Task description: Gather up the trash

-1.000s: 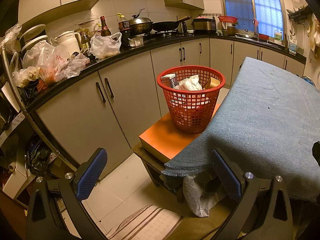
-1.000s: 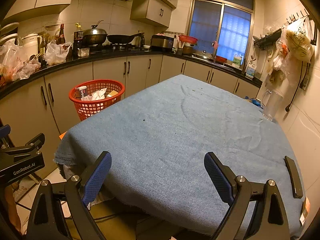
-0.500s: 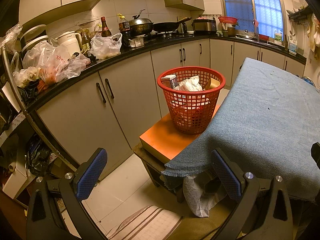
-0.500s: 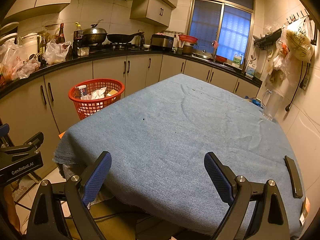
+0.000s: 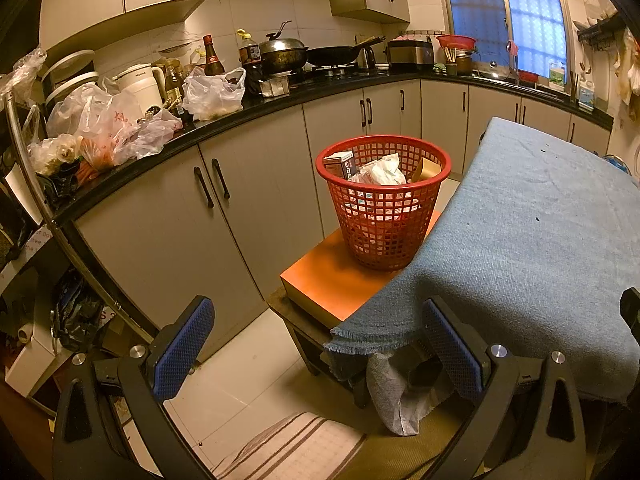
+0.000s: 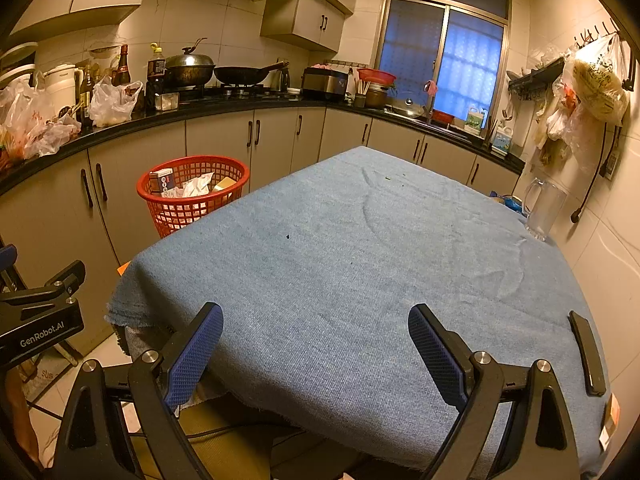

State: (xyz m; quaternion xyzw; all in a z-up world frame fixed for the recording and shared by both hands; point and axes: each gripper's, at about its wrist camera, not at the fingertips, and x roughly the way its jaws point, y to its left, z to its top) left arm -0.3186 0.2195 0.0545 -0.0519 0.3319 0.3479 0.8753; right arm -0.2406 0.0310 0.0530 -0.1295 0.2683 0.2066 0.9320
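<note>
The red basket (image 5: 383, 204), holding a box and crumpled wrappers, stood just beside the blue-clothed surface (image 6: 360, 264), with left gripper (image 5: 318, 354) and right gripper (image 6: 316, 354) jaws both released, empty.

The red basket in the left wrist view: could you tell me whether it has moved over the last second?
No. The red basket sits on the same spot of the orange board, against the blue cloth's edge, as before.

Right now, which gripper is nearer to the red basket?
Left. The left gripper faces the red basket over the floor; the right gripper sits farther away, at the table's near edge.
</note>
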